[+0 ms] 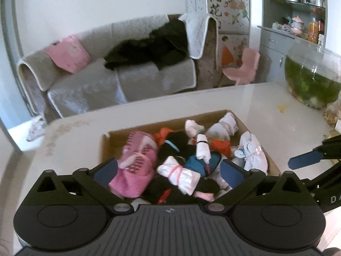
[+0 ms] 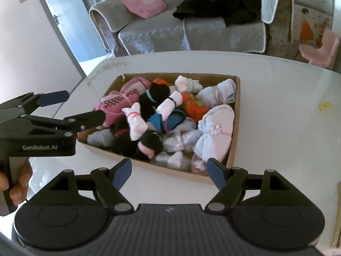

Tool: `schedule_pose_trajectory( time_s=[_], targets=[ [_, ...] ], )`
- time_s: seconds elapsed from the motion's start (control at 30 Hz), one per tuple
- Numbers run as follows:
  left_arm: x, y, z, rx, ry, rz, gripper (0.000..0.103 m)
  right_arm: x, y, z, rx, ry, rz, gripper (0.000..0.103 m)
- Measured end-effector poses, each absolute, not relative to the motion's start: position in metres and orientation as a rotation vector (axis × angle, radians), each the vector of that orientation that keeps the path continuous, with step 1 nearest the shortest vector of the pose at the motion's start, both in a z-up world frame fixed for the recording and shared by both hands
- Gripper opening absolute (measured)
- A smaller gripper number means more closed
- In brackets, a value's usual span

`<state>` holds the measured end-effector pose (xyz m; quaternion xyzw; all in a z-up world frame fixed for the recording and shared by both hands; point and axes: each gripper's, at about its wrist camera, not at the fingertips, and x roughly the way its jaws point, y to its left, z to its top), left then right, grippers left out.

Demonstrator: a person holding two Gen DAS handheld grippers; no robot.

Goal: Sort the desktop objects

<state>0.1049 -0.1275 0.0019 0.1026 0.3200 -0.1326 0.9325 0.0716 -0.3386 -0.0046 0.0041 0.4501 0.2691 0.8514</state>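
Two grippers hang empty over a white tabletop (image 2: 277,89): the left gripper (image 1: 168,170) spread wide above the near end of a cardboard box (image 2: 236,128), the right gripper (image 2: 169,170) parted just short of its front wall, neither pad touching anything. Rolled sock bundles (image 2: 170,106), pink, black, white, orange and blue, fill the box. Sorting appears between picks or finished; any next move calls for choosing one bundle and closing on it cleanly.
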Motion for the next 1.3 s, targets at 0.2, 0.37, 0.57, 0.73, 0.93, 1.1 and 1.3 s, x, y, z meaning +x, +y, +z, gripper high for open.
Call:
schedule_pose_trajectory(
  time_s=[0.2,0.37,0.57,0.73,0.93,1.1,1.3],
  targets=[
    [0.075,-0.12,0.017,0.188,0.638,-0.248,0.103,0.052,-0.338,0.007,0.037,0.907,0.58,0.078],
    [0.045,-0.112,0.032,0.126,0.582,-0.217,0.103,0.038,-0.34,0.014,0.054,0.87,0.6,0.079],
    [0.025,-0.081,0.044,-0.123,0.585,-0.333,0.103,0.03,-0.34,0.022,0.033,0.841,0.553,0.083],
    [0.008,-0.092,0.046,0.103,0.55,-0.189,0.103,0.023,-0.332,0.028,0.017,0.785,0.503,0.1],
    [-0.002,-0.096,0.052,0.101,0.541,-0.186,0.103,0.021,-0.326,0.024,0.04,0.789,0.483,0.1],
    [-0.008,-0.098,0.045,0.146,0.535,-0.143,0.103,0.018,-0.323,0.021,0.011,0.783,0.452,0.101],
    [-0.01,-0.093,0.039,0.105,0.558,-0.152,0.103,0.014,-0.323,0.018,0.016,0.792,0.46,0.1]
  ],
)
